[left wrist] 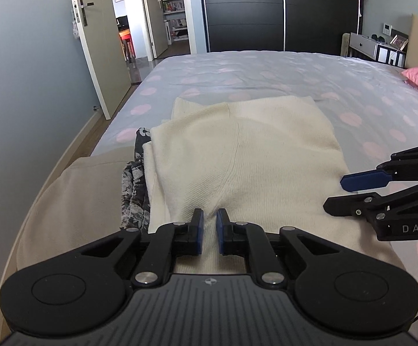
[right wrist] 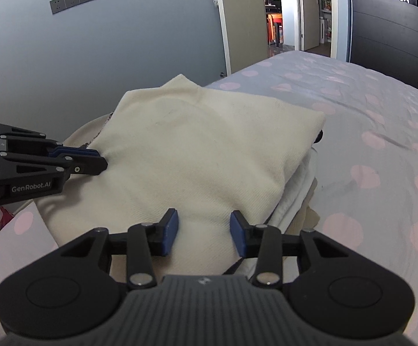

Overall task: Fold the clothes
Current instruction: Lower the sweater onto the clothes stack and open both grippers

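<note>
The folded cream knitted garment (left wrist: 238, 155) lay atop a clothes stack near the spotted bed's (left wrist: 266, 69) near-left corner; the left tool (left wrist: 209, 222) was nearly closed, apparently empty; the right tool (right wrist: 204, 225) stood half open over cloth; likely the fold was finishing; next, smoothing or withdrawing.

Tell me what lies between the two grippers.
Only the folded cream garment: in the right wrist view it spans from the left gripper to the right gripper.
</note>
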Tool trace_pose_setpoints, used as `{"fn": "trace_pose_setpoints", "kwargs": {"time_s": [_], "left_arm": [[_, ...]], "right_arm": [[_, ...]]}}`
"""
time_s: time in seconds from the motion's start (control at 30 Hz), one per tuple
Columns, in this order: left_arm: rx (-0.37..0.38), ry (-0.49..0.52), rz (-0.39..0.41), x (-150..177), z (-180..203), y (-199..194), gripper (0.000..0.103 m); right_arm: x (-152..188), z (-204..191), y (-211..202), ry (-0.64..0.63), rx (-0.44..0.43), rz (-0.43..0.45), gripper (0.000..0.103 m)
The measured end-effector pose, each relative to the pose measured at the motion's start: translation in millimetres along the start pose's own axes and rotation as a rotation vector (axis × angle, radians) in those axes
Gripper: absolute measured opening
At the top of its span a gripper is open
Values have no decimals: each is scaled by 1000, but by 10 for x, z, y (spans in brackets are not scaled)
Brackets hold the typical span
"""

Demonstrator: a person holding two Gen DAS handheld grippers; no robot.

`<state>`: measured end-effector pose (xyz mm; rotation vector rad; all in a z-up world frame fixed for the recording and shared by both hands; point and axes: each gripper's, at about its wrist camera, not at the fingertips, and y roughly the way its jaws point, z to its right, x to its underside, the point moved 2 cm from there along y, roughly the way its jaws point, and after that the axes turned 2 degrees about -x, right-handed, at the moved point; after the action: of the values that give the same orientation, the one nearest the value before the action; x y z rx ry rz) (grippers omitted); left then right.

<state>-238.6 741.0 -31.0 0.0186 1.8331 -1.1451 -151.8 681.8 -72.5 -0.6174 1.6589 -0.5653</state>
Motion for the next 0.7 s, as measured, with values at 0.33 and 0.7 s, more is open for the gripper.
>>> {"fn": "trace_pose_setpoints", "kwargs": {"time_s": [0.33, 0.7], "left_arm": [[-47, 0, 62, -29, 250, -776, 19], [-113, -88, 250, 56, 860, -2192, 76]], "right_arm": [[-148, -68, -709, 39, 2, 44, 62], [-3, -212, -2159, 60, -21, 128, 77]]}}
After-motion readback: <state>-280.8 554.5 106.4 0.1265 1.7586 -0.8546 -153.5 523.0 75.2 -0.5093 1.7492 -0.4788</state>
